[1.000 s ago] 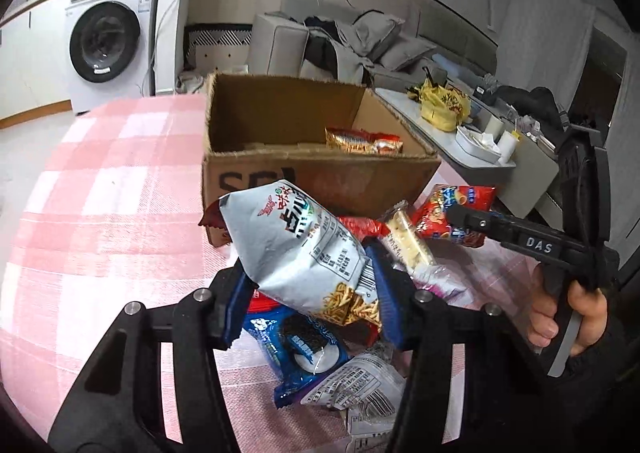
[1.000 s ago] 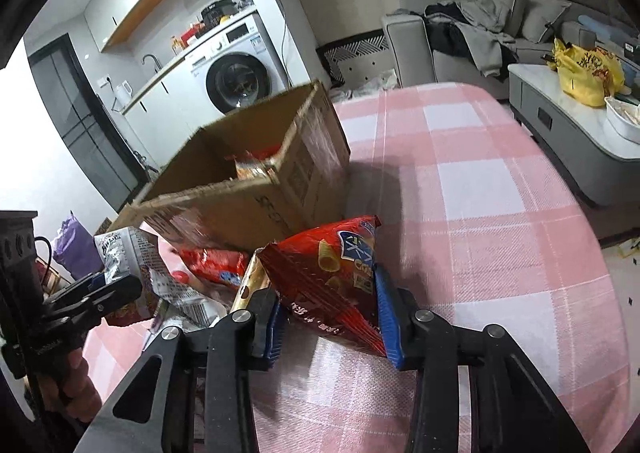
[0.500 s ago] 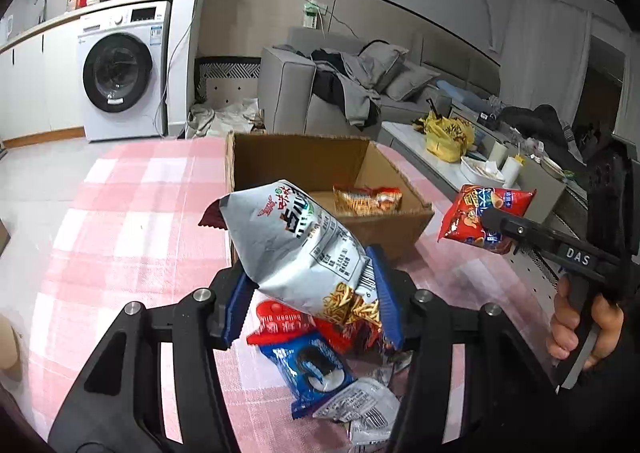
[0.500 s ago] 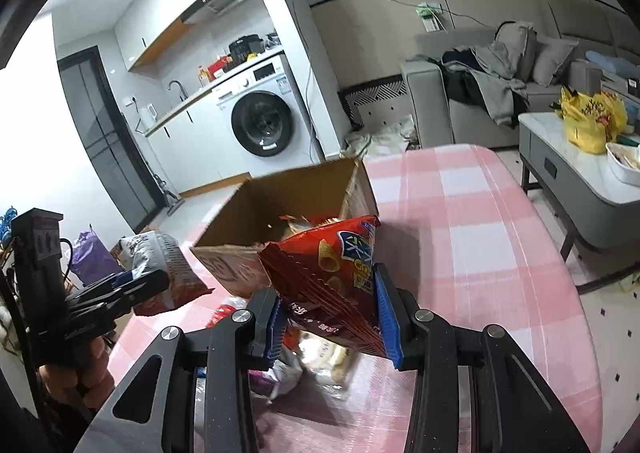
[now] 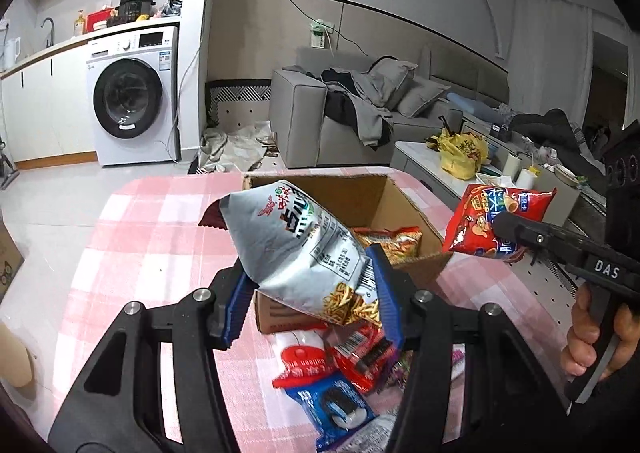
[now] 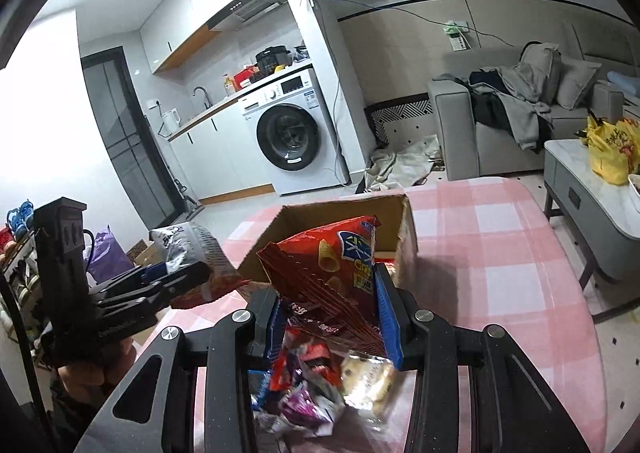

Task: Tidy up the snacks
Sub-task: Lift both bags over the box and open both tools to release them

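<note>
We lifted both bags off bench [image 5: 132,237] toward box [image 5: 400,209]. Left hand-held gripper [image 5: 312,293] clamps silver bag [image 5: 296,245], right hand-held gripper [image 6: 328,309] red bag [image 6: 332,265]; edge pinches may slip early, bags could collide at opening.

The silver crinkled snack bag [image 5: 304,249] hides part of the brown cardboard box [image 5: 400,205]; the loose wrappers [image 6: 320,385] beneath the right gripper are blurred.

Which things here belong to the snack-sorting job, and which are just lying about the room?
Part of the job:
- cardboard box
- silver snack bag, held in the left gripper
- red snack bag, held in the right gripper
- loose snack packets on the table

Just lying about:
- washing machine
- sofa
- yellow bag
- kettle
</note>
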